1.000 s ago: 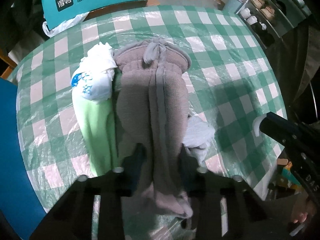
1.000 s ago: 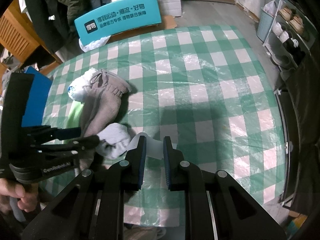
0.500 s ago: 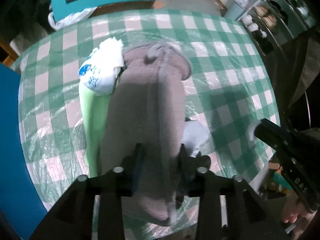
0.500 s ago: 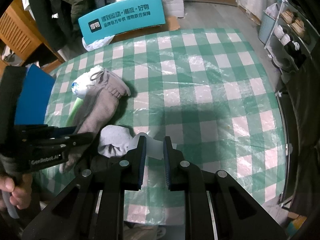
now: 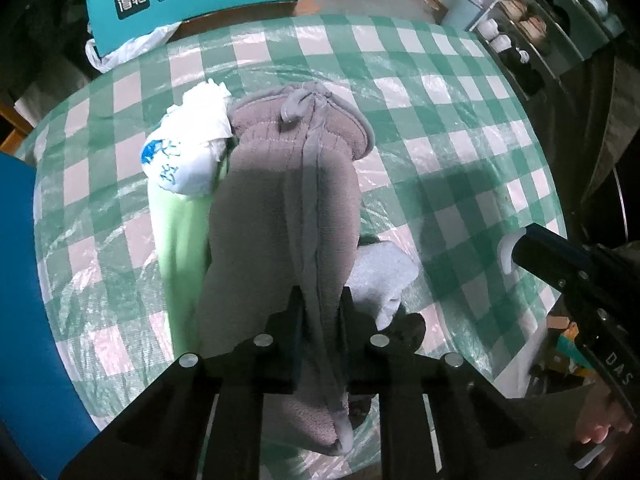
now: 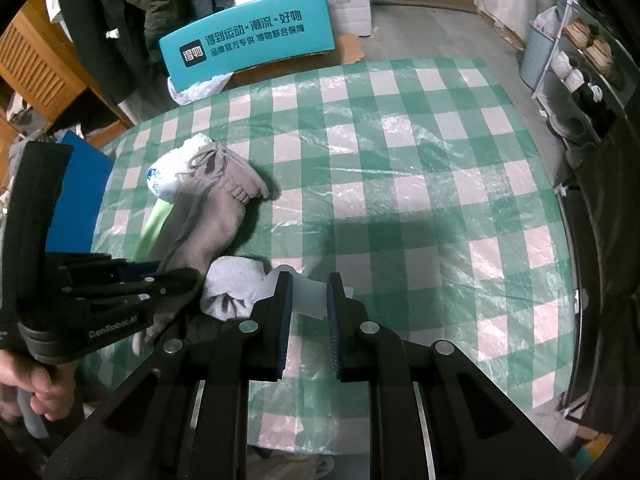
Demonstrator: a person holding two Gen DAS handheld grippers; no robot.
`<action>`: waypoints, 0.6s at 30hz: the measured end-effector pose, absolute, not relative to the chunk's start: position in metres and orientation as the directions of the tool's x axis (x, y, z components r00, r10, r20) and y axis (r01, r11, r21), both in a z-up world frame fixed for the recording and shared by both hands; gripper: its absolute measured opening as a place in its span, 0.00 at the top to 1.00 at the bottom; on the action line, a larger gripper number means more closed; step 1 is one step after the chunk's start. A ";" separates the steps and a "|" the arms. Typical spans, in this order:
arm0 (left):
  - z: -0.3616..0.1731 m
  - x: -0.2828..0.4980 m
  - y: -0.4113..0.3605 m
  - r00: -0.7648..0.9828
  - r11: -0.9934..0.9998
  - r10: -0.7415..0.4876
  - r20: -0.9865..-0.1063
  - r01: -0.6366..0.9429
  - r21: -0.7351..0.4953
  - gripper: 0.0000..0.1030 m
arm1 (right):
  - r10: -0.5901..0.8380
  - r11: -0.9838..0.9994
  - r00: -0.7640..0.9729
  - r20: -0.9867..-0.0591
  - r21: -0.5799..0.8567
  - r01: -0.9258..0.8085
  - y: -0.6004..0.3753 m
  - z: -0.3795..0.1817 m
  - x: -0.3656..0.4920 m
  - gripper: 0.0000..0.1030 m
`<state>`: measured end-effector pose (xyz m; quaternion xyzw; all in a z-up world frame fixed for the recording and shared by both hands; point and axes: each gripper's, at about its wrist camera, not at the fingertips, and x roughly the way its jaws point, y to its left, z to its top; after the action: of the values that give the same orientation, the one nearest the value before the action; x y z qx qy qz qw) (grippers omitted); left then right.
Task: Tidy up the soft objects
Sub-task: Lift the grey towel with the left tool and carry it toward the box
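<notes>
Checked tablecloth [image 6: 420, 184]: grey trousers [image 5: 280, 216] lie lengthwise. Left gripper [image 5: 320, 300] closing on their near end; right gripper [image 6: 308, 292] pressed together, idle. Grip the whole fold, lift evenly.

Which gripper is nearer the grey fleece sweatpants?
Left. The left gripper has its jaws closing on the grey fleece sweatpants, fabric between them. The right gripper is off to the side, holding a white translucent piece.
</notes>
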<state>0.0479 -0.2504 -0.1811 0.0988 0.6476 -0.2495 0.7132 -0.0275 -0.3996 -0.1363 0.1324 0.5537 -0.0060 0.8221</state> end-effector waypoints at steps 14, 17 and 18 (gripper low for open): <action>-0.126 0.034 -0.240 0.117 0.830 -0.285 -0.951 0.526 -0.184 0.89 | 0.140 0.967 0.435 -0.889 0.217 0.131 -0.388 -0.110 -0.028 0.86; -0.110 0.029 -0.238 0.153 0.821 -0.296 -0.943 0.544 -0.170 0.89 | 0.141 0.968 0.449 -0.883 0.217 0.123 -0.385 -0.103 -0.030 0.86; -0.105 0.027 -0.237 0.164 0.819 -0.299 -0.940 0.549 -0.165 0.89 | 0.143 0.968 0.453 -0.880 0.219 0.120 -0.384 -0.100 -0.030 0.86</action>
<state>0.0274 -0.2366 -0.1052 0.1073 0.5823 -0.2807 0.7554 -0.0299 -0.3839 -0.1001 0.1257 0.5228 0.0067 0.8431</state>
